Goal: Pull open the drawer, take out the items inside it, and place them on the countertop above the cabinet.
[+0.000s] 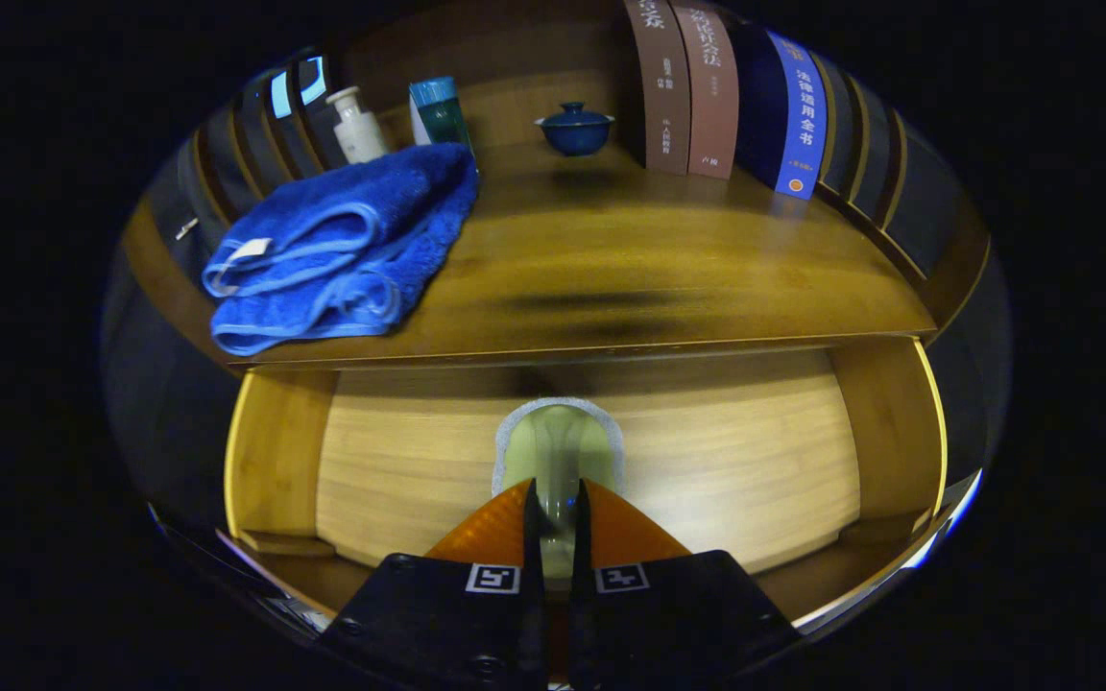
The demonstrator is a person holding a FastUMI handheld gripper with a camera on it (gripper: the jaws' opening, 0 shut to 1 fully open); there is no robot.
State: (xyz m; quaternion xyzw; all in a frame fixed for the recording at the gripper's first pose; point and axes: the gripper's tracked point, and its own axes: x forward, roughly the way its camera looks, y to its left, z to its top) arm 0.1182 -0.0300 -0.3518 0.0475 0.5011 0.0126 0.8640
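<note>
My gripper (558, 499) is shut on a pale green pouch (558, 443) with a silvery sealed rim. The pouch stands up between the two fingers and reaches just ahead of the tips. Under and beyond it lies the open wooden drawer (399, 470), whose light wood bottom shows bare around the pouch. The countertop (630, 278) runs across above the drawer's back. A folded blue towel (342, 254) lies on the countertop, ahead and to the left of the fingers.
At the back of the countertop stand a white pump bottle (358, 125), a teal bottle (440, 113) and a blue lidded bowl (574, 129). Upright books (707, 91) line the back right. The drawer's side walls (884, 432) rise left and right.
</note>
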